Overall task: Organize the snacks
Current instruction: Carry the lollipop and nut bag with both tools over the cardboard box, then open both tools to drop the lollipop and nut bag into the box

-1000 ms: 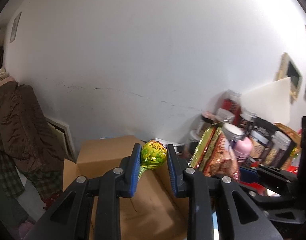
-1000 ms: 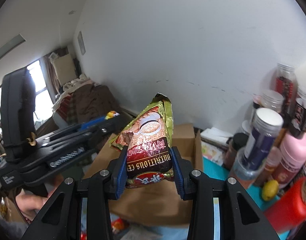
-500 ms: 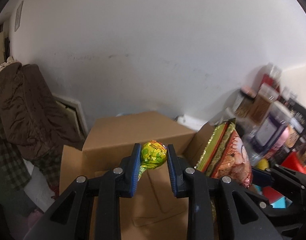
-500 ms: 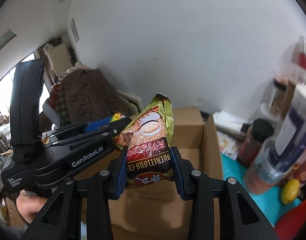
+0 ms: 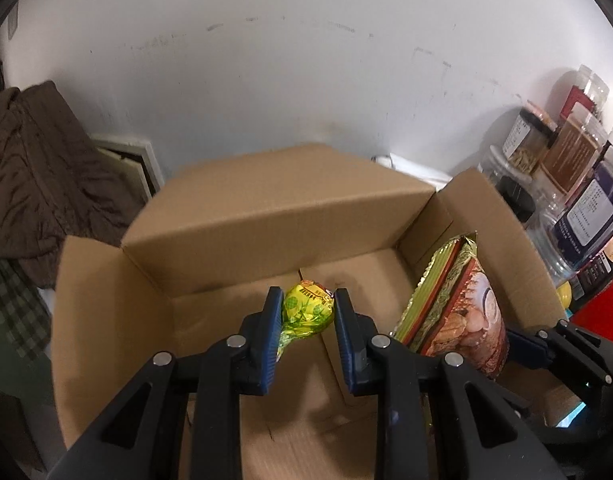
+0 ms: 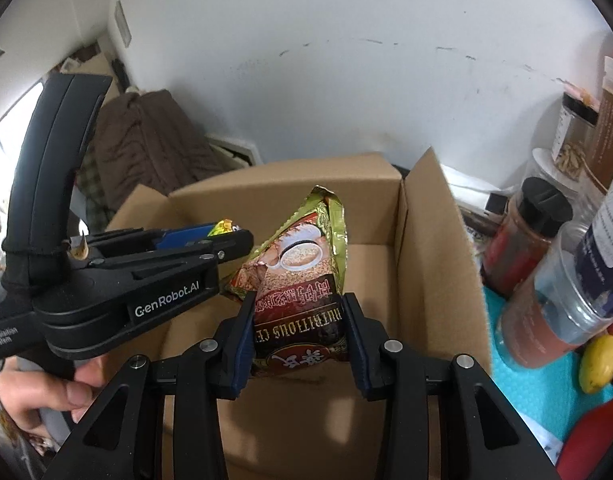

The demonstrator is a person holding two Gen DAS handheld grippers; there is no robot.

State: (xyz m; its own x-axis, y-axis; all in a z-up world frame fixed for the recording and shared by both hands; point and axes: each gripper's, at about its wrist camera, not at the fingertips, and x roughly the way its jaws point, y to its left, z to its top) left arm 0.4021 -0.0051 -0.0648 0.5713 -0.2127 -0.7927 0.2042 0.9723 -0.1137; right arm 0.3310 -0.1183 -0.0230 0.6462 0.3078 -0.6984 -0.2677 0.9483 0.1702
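Left camera seat: on the left gripper (image 5: 306,304), looking along its two fingers.
Left camera aim: tilted down into the open cardboard box (image 5: 274,216), white wall (image 5: 306,60) behind, close above the box.
Right camera seat: on the right gripper (image 6: 300,312), looking along its fingers.
Right camera aim: tilted down toward the same box (image 6: 434,248), close, from the jar side.
Shared ground: box, wall, brown coat (image 5: 38,168) (image 6: 146,144), jars (image 5: 578,200) (image 6: 538,248).
Cross-sight: the right camera sees the left gripper (image 6: 226,232) and a hand (image 6: 46,392) at its left; the left camera sees the right gripper's black arm at its right edge.
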